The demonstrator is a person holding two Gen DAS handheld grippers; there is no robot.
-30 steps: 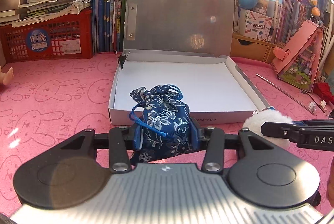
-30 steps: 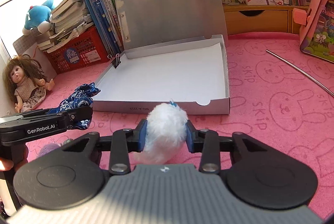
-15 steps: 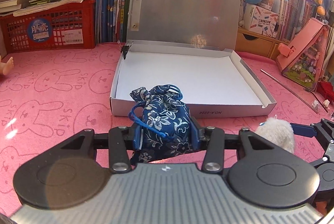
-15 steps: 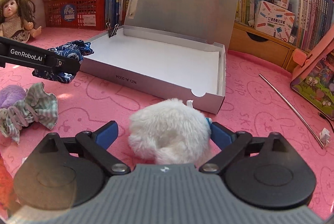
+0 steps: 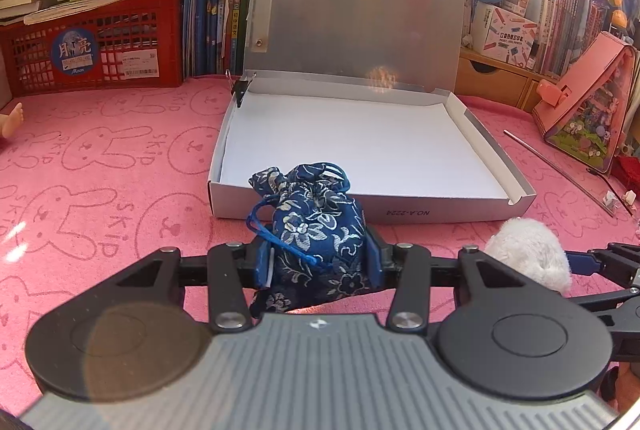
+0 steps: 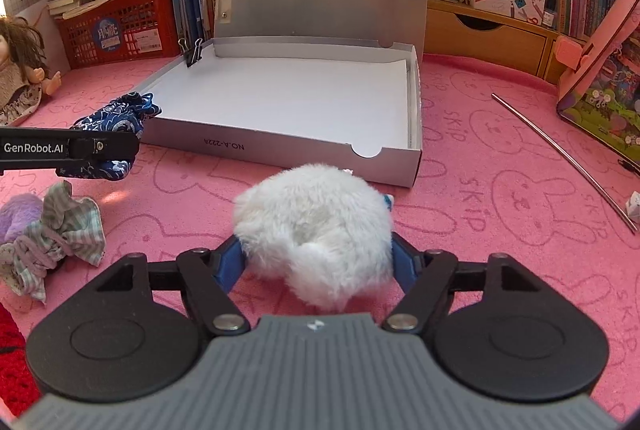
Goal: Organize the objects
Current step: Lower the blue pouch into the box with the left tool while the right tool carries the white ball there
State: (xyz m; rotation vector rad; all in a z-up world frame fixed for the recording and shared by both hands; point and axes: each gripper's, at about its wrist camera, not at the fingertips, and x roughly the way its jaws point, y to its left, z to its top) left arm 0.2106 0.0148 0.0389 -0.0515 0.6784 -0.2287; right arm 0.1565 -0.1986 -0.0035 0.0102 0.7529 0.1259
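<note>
Left wrist: your left gripper [image 5: 318,264] is clamping the blue pouch [image 5: 316,230] mid-body, just short of the open box [image 5: 400,211]. Soft, light; it is sagging, so grip the bulk, not the cord.

Right wrist: your right gripper [image 6: 316,262] is standing apart around the white pompom [image 6: 314,230] on the table [image 6: 500,209]. Fluffy, compressible; pinch its core.

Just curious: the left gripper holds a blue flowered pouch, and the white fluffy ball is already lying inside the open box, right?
Not quite. The right wrist view shows the white fluffy ball on the pink mat, outside the open box. The left gripper does hold the blue flowered pouch.
</note>
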